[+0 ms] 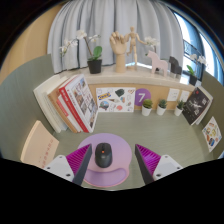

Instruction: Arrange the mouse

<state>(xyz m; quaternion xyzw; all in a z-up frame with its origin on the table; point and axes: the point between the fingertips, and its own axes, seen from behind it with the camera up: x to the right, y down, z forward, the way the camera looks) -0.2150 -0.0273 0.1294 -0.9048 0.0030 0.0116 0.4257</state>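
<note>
**Mouse between spread fingers, on a lilac mat**

The mouse (102, 154) is small, dark grey to black, oval and seen from above, with a paler line running down the middle of its front half. It rests on a round lilac mouse mat (104, 168), which lies on the pale green desk (150, 130).

The gripper (112, 166) has its fingers spread wide. The mouse sits between them, nearer the left finger, with a visible gap on each side; neither magenta pad (152, 158) touches it. The mat reaches across most of the space between the fingers.

Beyond the fingers, at the back of the desk:
- a row of upright books (72, 104) with red and white spines, to the left;
- a card with small printed pictures (116, 98) and a purple card (142, 97) beside it;
- two small potted plants (147, 106), just right of the cards;
- on the shelf above, a potted orchid (92, 52) and a wooden artist's mannequin (121, 48).
</note>
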